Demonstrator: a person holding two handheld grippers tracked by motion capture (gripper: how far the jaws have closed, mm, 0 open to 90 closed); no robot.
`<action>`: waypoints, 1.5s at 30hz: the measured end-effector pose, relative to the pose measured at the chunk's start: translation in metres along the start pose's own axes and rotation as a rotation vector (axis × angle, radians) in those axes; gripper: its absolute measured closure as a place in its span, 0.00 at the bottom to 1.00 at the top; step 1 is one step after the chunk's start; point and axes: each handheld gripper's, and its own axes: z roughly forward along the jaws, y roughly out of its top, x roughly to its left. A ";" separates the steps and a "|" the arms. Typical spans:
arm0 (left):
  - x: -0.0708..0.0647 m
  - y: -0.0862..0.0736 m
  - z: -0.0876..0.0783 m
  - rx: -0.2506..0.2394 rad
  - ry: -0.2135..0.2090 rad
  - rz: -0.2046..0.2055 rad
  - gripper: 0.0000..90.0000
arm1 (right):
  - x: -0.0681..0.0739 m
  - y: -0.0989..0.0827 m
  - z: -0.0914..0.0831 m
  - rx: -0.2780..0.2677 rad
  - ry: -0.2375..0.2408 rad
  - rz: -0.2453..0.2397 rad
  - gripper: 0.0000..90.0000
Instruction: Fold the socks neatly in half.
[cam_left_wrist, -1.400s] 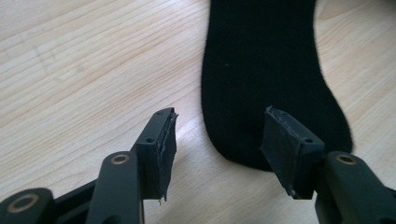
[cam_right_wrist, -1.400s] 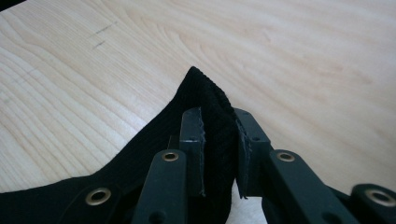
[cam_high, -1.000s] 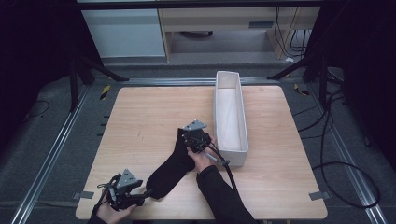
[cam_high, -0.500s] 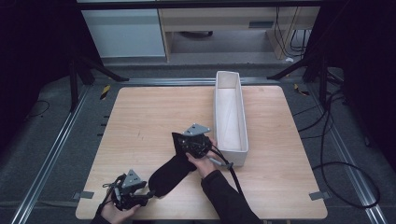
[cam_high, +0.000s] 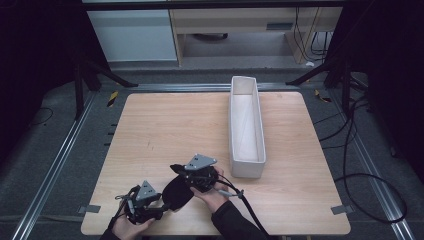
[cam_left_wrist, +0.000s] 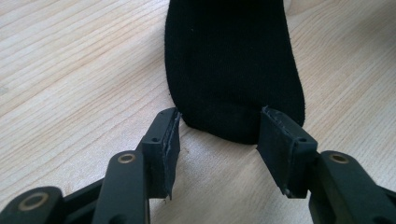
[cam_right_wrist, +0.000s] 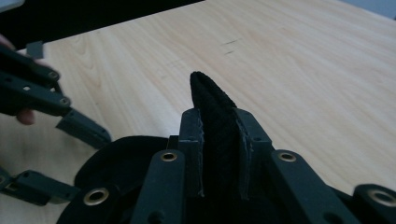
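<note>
Right gripper view: the right gripper (cam_right_wrist: 219, 154) clamps the sock (cam_right_wrist: 212, 112); the left gripper (cam_left_wrist: 217, 140) has its jaws open astride the sock's end on the desk (cam_high: 165, 130).

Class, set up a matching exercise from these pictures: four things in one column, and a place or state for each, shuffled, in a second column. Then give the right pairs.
Things:
1. black sock
2. left gripper
3. right gripper
4. white bin

States:
A. open, jaws either side of the sock's rounded end
B. long, standing right of centre on the table
C. clamped on an edge of the sock
D. lying between the two grippers

Pairs: 1-D, 2-A, 3-C, 4-B
</note>
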 end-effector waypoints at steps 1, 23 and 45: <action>0.000 0.000 0.000 0.000 -0.002 0.002 0.53 | 0.003 -0.001 0.002 0.003 0.005 -0.003 0.83; 0.005 -0.005 -0.008 -0.015 0.006 -0.045 0.50 | 0.033 -0.021 0.006 0.038 0.159 -0.008 0.68; 0.022 -0.008 -0.020 -0.067 0.057 -0.129 0.48 | 0.039 -0.041 0.008 0.107 0.192 0.056 0.72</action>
